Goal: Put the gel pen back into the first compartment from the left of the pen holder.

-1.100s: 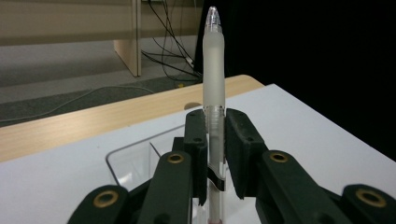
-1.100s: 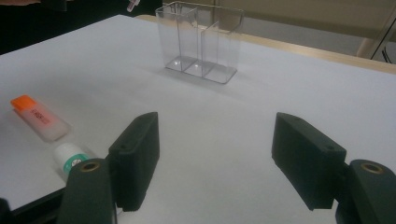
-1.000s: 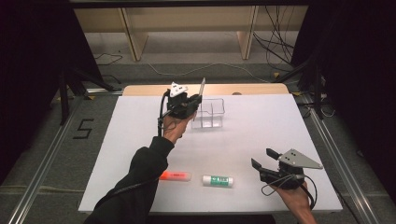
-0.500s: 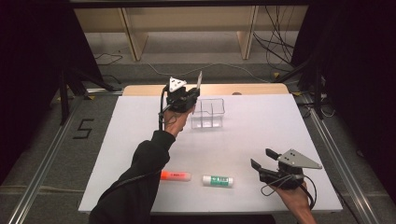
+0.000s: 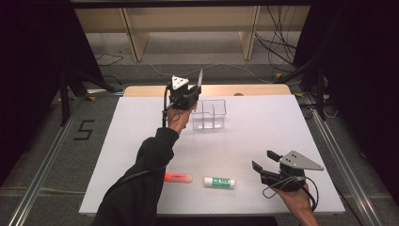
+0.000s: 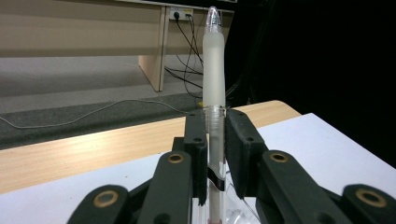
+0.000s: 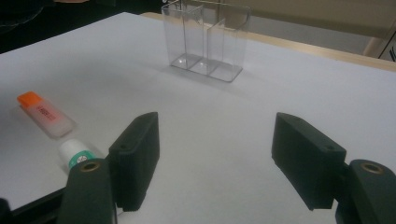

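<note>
Left gripper view: jaws clenched on a pen (image 6: pixel 214 70) at its lower barrel, cap end up, long axis vertical w/ a slight lean. High view puts the left gripper (image 5: pixel 184 94) at 11 o'clock on the table (image 5: pixel 263 127), pen just beside the clear organizer (image 5: pixel 210 114). Risk: tip catches a rim or divider, tips it over. Right gripper (image 5: pixel 265 160) at 5 o'clock, jaws spread, nothing held.

A lab set up for recording.
Black curtains (image 5: pixel 28 70) close in a white tabletop (image 5: pixel 263 127), metal rails (image 5: pixel 42 188) run along the grey floor (image 5: pixel 207 56), loose cables (image 5: pixel 282 52) trail behind, and a taped number 5 (image 5: pixel 83 130) marks the floor.
</note>
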The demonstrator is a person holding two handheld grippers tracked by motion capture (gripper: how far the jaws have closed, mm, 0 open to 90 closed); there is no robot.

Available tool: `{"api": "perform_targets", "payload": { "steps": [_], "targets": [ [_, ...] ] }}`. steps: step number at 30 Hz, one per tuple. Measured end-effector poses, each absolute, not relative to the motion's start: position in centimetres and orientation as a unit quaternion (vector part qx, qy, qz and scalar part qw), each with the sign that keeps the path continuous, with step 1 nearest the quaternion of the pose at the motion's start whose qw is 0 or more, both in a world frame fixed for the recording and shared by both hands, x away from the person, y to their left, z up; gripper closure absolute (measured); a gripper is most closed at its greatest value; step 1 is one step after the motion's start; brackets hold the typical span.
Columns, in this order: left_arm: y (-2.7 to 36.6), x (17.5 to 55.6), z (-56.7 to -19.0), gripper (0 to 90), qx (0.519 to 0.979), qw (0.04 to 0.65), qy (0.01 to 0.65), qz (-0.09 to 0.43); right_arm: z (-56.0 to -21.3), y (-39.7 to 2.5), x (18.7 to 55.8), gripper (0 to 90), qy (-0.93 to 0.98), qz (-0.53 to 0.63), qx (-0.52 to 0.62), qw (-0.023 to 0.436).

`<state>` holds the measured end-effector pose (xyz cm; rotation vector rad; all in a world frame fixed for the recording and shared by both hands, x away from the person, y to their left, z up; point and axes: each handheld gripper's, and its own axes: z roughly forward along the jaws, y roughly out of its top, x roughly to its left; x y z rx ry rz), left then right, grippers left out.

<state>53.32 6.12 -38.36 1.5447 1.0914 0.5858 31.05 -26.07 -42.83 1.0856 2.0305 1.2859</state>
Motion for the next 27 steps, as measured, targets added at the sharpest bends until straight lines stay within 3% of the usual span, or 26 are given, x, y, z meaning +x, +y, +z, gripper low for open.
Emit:
{"api": "perform_targets", "payload": {
  "steps": [27],
  "targets": [
    [5.6, 53.8, -40.8, 78.5, 0.648, 0.541, 0.467, 0.265, -42.9, -26.0, 31.0, 33.3, 0.747, 0.473, 0.397, 0.246]
  ]
}}
